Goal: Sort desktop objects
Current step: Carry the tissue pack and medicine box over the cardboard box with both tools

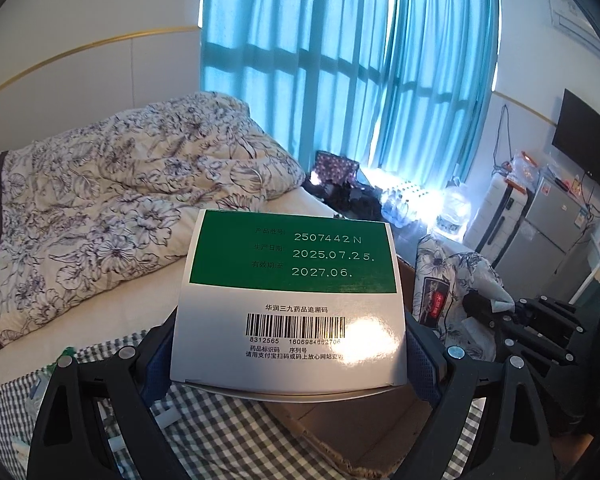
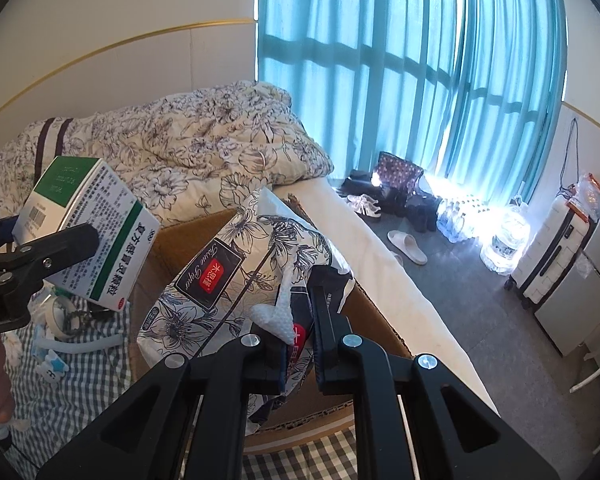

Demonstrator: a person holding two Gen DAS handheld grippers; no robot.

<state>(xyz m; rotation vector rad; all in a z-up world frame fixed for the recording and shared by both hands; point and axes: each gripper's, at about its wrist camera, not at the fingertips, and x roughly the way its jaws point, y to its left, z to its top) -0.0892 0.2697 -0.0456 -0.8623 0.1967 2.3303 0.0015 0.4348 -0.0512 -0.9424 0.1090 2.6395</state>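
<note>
Box (image 1: 288, 304) label: 2507442N; 2025.07.25; 2027.06

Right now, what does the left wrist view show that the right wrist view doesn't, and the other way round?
Only the left wrist view: the dates and barcode on the medicine box read clearly, and a dark screen hangs on the wall. Only the right wrist view: slippers on the floor, a tape roll on the checked cloth. Both: the box in the left gripper, the tissue pack pinched by the right gripper, the cardboard box.

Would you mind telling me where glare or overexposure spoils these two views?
Left wrist view: a white glare patch on the green-and-white medicine box washes out the barcode's right end. Right wrist view: sunlight under the teal curtain blows out the clear water bottles.
</note>
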